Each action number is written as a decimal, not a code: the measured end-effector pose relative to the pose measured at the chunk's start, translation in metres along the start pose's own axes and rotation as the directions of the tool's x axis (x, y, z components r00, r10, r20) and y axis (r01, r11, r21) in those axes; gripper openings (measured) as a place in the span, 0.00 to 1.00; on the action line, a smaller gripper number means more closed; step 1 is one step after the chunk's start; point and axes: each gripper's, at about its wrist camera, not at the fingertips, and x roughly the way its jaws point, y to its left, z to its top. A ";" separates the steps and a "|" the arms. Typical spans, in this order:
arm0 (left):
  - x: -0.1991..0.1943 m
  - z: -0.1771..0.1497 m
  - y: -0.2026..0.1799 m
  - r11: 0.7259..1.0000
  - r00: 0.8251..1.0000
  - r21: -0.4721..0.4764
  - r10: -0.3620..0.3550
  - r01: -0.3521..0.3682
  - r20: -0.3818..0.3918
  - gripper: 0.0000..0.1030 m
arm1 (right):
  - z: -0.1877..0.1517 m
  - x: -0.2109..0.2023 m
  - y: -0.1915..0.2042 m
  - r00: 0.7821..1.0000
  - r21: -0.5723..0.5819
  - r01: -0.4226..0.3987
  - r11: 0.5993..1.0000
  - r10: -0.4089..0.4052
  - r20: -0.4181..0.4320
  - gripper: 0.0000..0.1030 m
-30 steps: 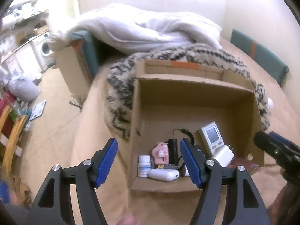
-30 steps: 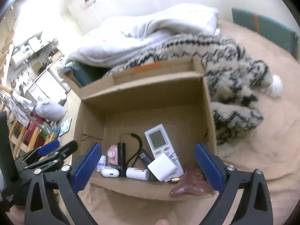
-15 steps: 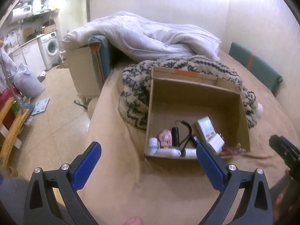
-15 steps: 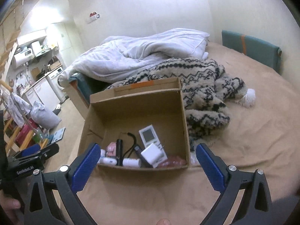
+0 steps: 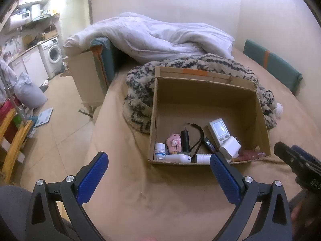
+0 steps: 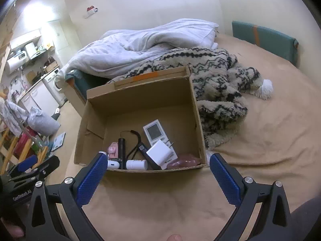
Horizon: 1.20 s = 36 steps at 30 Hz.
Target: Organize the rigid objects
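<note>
An open cardboard box (image 5: 260,118) (image 6: 94,112) sits on the tan bed. Inside lie a white remote (image 5: 218,129) (image 6: 154,132), a white charger plug (image 5: 230,145) (image 6: 159,152), a black flashlight (image 5: 185,140) (image 6: 121,146), a pink toy (image 5: 174,142), a pill bottle (image 5: 159,150), a white case (image 5: 176,158) and a reddish item (image 5: 250,154) (image 6: 184,161). My left gripper (image 5: 158,172) hangs open and empty in front of the box. My right gripper (image 6: 156,170) is open and empty too, just short of the box's near wall.
A black-and-cream patterned blanket (image 5: 138,92) (image 6: 218,84) wraps behind the box, with a white duvet (image 5: 160,38) beyond. A teal cushion (image 6: 264,40) leans on the wall. The bed edge drops to a tiled floor (image 5: 60,120) at left, with a washing machine (image 5: 52,54) and wooden chair (image 5: 14,140).
Both grippers have pulled back from the box, which now looks smaller and farther. The left gripper's jaws have spread wider. Nothing in the box has moved.
</note>
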 end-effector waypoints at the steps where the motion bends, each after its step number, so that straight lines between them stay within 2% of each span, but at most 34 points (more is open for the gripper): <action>1: 0.001 0.000 0.002 1.000 1.000 -0.005 -0.001 0.001 -0.006 0.98 | 0.000 0.000 0.000 1.000 0.000 0.000 1.000 0.000 0.001 1.00; 36: 0.013 -0.002 0.011 0.999 0.998 -0.050 -0.010 0.007 -0.060 0.98 | 0.000 0.001 0.003 1.000 -0.024 0.003 1.000 -0.003 0.004 1.00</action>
